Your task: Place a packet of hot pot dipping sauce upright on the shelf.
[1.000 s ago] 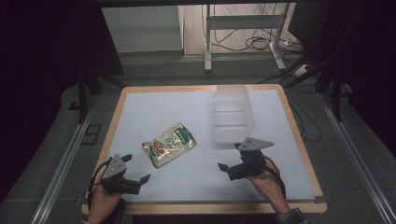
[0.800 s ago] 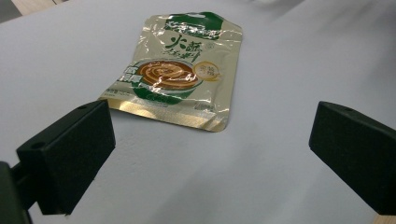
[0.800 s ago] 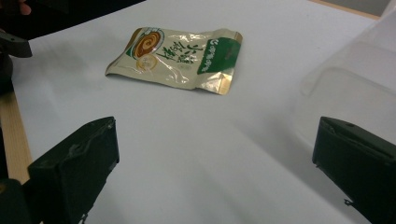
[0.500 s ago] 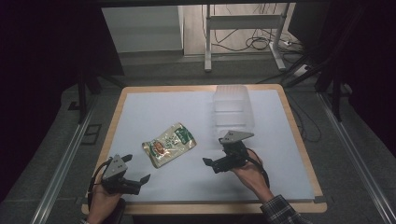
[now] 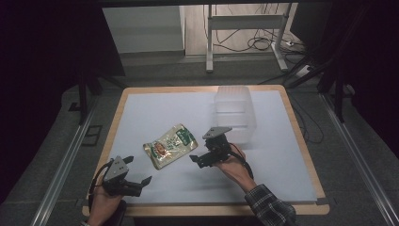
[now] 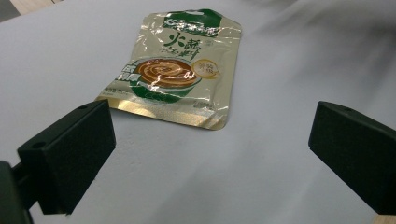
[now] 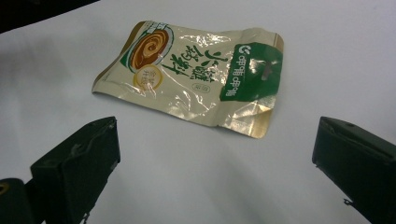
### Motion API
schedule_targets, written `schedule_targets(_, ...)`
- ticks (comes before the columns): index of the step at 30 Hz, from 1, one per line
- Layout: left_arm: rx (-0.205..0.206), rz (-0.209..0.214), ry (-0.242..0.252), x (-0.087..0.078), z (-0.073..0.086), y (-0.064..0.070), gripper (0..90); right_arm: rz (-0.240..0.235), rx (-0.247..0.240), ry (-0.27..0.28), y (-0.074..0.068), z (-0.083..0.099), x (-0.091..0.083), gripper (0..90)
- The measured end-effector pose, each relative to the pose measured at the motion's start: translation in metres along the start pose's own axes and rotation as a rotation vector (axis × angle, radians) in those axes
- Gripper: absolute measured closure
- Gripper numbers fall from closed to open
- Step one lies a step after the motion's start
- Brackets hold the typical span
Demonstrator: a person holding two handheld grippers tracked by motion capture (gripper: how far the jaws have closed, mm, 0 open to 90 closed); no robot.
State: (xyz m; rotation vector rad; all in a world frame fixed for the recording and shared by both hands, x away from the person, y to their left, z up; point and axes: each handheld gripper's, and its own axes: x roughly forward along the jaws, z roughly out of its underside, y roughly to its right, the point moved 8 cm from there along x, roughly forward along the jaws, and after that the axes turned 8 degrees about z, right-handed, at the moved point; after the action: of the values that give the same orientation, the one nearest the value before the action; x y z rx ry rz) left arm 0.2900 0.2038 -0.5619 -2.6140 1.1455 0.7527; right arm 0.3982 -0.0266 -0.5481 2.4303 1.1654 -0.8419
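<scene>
A gold-and-green pouch (image 5: 170, 146) is seen lying flat on the white table (image 5: 282, 165), left of a clear plastic bin (image 5: 235, 113). The right gripper (image 5: 201, 160) is held just beside the pouch, jaws spread — nothing between them. The left gripper (image 5: 141, 184) is held near the front edge, likewise spread wide.

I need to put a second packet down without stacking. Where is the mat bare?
The far-left stretch of the white mat, behind the sauce packet and left of the clear container, is bare. So is the near-right corner, right of the right gripper. It is crowded mid-table, between packet, right gripper and container; the left gripper takes the near-left.
</scene>
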Motion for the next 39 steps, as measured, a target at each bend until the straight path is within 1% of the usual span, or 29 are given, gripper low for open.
schedule_targets(1, 0.0, 0.0, 0.0, 0.0, 0.0, 0.0, 0.4, 0.0, 0.0, 0.0, 0.0, 0.0, 0.0, 1.2)
schedule_targets(4, 0.002, -0.001, -0.004, 0.0, 0.0, 0.0, 0.5, -0.003, 0.01, -0.006, -0.001, -0.002, 0.01, 0.8)
schedule_targets(6, 0.004, -0.001, -0.007, 0.001, 0.001, 0.0, 0.5, 0.01, 0.018, -0.019, -0.001, -0.004, 0.02, 1.1)
schedule_targets(8, 0.006, -0.002, -0.011, 0.001, 0.001, 0.0, 0.6, 0.007, 0.023, -0.02, -0.001, -0.005, 0.022, 1.4)
schedule_targets(9, 0.006, -0.002, -0.012, 0.001, 0.001, 0.0, 0.6, 0.02, 0.021, -0.025, 0.0, -0.006, 0.028, 2.0)
schedule_targets(10, 0.006, -0.002, -0.012, 0.001, 0.001, 0.0, 0.6, 0.02, 0.021, -0.025, 0.0, -0.006, 0.028, 2.0)
schedule_targets(13, 0.007, -0.003, -0.013, 0.001, 0.001, 0.0, 0.6, 0.038, 0.021, -0.041, 0.002, -0.006, 0.038, 3.3)
schedule_targets(14, 0.007, -0.002, -0.013, 0.001, 0.001, 0.0, 0.7, 0.032, 0.021, -0.045, 0.002, -0.007, 0.041, 3.3)
schedule_targets(15, 0.008, -0.003, -0.014, 0.001, 0.001, 0.0, 0.7, 0.038, 0.02, -0.044, 0.003, -0.007, 0.043, 3.9)
schedule_targets(16, 0.008, -0.002, -0.014, 0.001, 0.001, 0.0, 0.7, 0.058, 0.01, -0.046, 0.004, -0.009, 0.05, 5.5)
schedule_targets(17, 0.009, -0.002, -0.014, 0.001, 0.001, 0.0, 0.7, 0.058, 0.01, -0.046, 0.004, -0.009, 0.05, 5.5)
schedule_targets(18, 0.009, -0.002, -0.015, 0.001, 0.001, 0.0, 0.7, 0.069, 0.005, -0.051, 0.005, -0.009, 0.053, 5.7)
schedule_targets(20, 0.01, -0.003, -0.013, 0.001, 0.001, 0.0, 0.7, 0.081, 0.013, -0.061, 0.006, -0.009, 0.06, 6.5)
schedule_targets(23, 0.011, -0.003, -0.014, 0.001, 0.001, 0.0, 0.7, 0.088, 0.025, -0.075, 0.008, -0.01, 0.069, 8.0)
schedule_targets(24, 0.011, -0.003, -0.014, 0.001, 0.001, 0.001, 0.7, 0.08, 0.051, -0.069, 0.01, -0.012, 0.075, 9.6)
schedule_targets(25, 0.012, -0.004, -0.014, 0.001, 0.001, 0.001, 0.7, 0.08, 0.051, -0.069, 0.01, -0.012, 0.075, 9.6)
schedule_targets(26, 0.012, -0.004, -0.015, 0.001, 0.001, 0.001, 0.7, 0.074, 0.076, -0.078, 0.012, -0.012, 0.081, 10.4)
schedule_targets(27, 0.012, -0.004, -0.015, 0.001, 0.001, 0.001, 0.7, 0.074, 0.076, -0.078, 0.012, -0.012, 0.081, 10.4)
schedule_targets(28, 0.013, -0.004, -0.014, 0.001, 0.001, 0.001, 0.7, 0.064, 0.097, -0.082, 0.013, -0.013, 0.085, 11.6)
schedule_targets(29, 0.013, -0.004, -0.014, 0.001, 0.001, 0.001, 0.7, 0.064, 0.097, -0.082, 0.013, -0.013, 0.085, 11.6)
schedule_targets(32, 0.013, -0.004, -0.014, 0.001, 0.001, 0.0, 0.8, 0.051, 0.125, -0.088, 0.014, -0.012, 0.089, 13.6)
schedule_targets(33, 0.013, -0.004, -0.014, 0.001, 0.001, 0.001, 0.8, 0.049, 0.133, -0.083, 0.014, -0.013, 0.089, 15.2)
schedule_targets(34, 0.014, -0.003, -0.015, 0.001, 0.001, 0.001, 0.8, 0.031, 0.146, -0.081, 0.014, -0.014, 0.088, 19.4)
schedule_targets(39, 0.015, -0.004, -0.016, 0.001, 0.001, 0.001, 0.8, 0.009, 0.168, -0.081, 0.015, -0.015, 0.088, 23.7)
